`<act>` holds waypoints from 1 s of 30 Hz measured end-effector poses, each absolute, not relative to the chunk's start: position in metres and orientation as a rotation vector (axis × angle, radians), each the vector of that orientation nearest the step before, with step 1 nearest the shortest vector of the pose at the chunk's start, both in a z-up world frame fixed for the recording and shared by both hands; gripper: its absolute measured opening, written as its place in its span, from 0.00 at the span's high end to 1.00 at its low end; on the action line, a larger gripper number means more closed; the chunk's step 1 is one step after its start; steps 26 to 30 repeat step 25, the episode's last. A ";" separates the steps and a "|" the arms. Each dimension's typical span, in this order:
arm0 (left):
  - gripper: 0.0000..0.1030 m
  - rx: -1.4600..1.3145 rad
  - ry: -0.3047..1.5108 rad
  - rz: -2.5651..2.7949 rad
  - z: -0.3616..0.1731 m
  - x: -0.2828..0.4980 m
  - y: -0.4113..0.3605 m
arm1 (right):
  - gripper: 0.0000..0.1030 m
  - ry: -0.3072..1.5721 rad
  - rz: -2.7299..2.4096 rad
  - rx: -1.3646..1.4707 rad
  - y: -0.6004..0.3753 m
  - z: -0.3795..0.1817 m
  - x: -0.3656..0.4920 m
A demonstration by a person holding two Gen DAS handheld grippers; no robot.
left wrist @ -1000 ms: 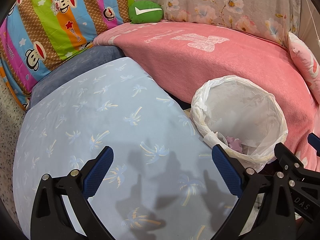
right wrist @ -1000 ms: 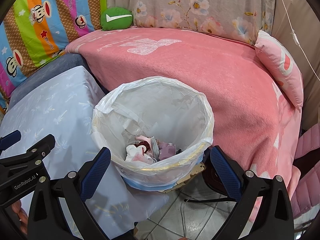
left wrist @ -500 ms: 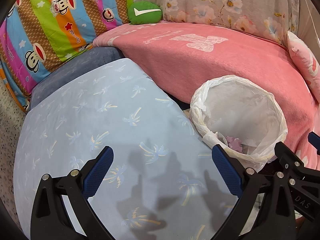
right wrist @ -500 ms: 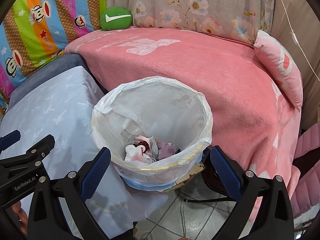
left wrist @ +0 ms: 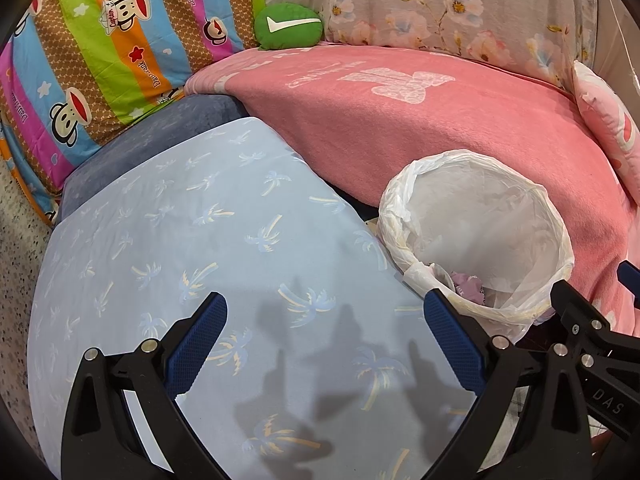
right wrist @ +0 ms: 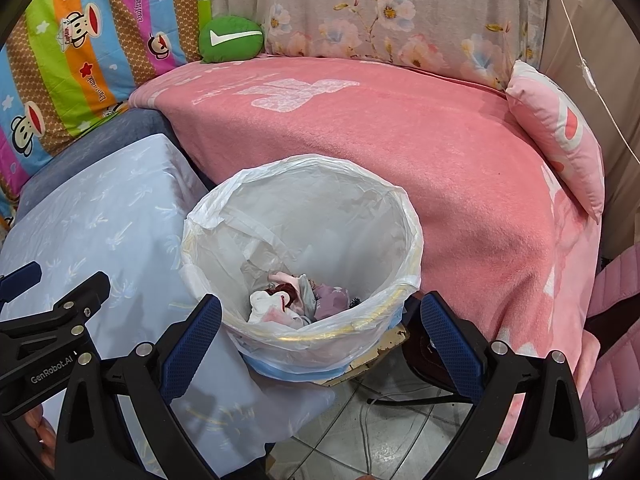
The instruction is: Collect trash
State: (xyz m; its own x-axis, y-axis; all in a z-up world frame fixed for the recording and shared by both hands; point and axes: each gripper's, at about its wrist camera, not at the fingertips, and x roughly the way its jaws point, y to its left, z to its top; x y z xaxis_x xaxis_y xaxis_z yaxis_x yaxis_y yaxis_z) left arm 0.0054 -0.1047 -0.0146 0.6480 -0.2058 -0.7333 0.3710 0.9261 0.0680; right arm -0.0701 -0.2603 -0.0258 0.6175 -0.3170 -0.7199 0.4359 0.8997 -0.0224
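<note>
A bin lined with a white plastic bag (right wrist: 412, 248) (left wrist: 400, 216) stands between a light blue palm-print table cover (left wrist: 180, 248) and a pink sofa. Crumpled trash (right wrist: 296, 300), white, pink and purple, lies at its bottom; in the left wrist view only a purple scrap (left wrist: 466, 284) shows. My right gripper (right wrist: 320, 338) is open with nothing held, its blue pads on either side of the bin's near rim. My left gripper (left wrist: 326, 340) is open and empty over the blue cover, left of the bin. Each gripper's black frame shows at the edge of the other's view.
A pink blanket (right wrist: 380, 128) covers the sofa behind the bin. A green cushion (left wrist: 288, 26), a striped monkey-print cover (left wrist: 100, 60) and a pink pillow (right wrist: 560, 136) lie around it. Tiled floor with a cable (right wrist: 380, 432) shows below the bin. A pink chair (right wrist: 612, 340) stands at the right.
Almost nothing differs; both views have shifted very slightly. Both grippers stay open and the trash in the bin has not moved.
</note>
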 end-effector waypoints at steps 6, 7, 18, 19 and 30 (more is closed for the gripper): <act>0.08 0.221 0.802 -0.331 -0.014 0.005 -0.106 | 0.04 0.795 -0.436 0.163 -0.262 -0.026 -0.072; 0.08 0.222 0.802 -0.332 -0.014 0.005 -0.105 | 0.04 0.795 -0.436 0.164 -0.263 -0.026 -0.073; 0.08 0.229 0.812 -0.340 -0.016 0.006 -0.107 | 0.04 0.793 -0.439 0.165 -0.263 -0.023 -0.075; 0.08 0.229 0.818 -0.340 -0.017 0.007 -0.107 | 0.04 0.793 -0.439 0.165 -0.263 -0.023 -0.074; 0.08 0.232 0.827 -0.359 -0.019 0.007 -0.107 | 0.04 0.795 -0.442 0.170 -0.264 -0.022 -0.077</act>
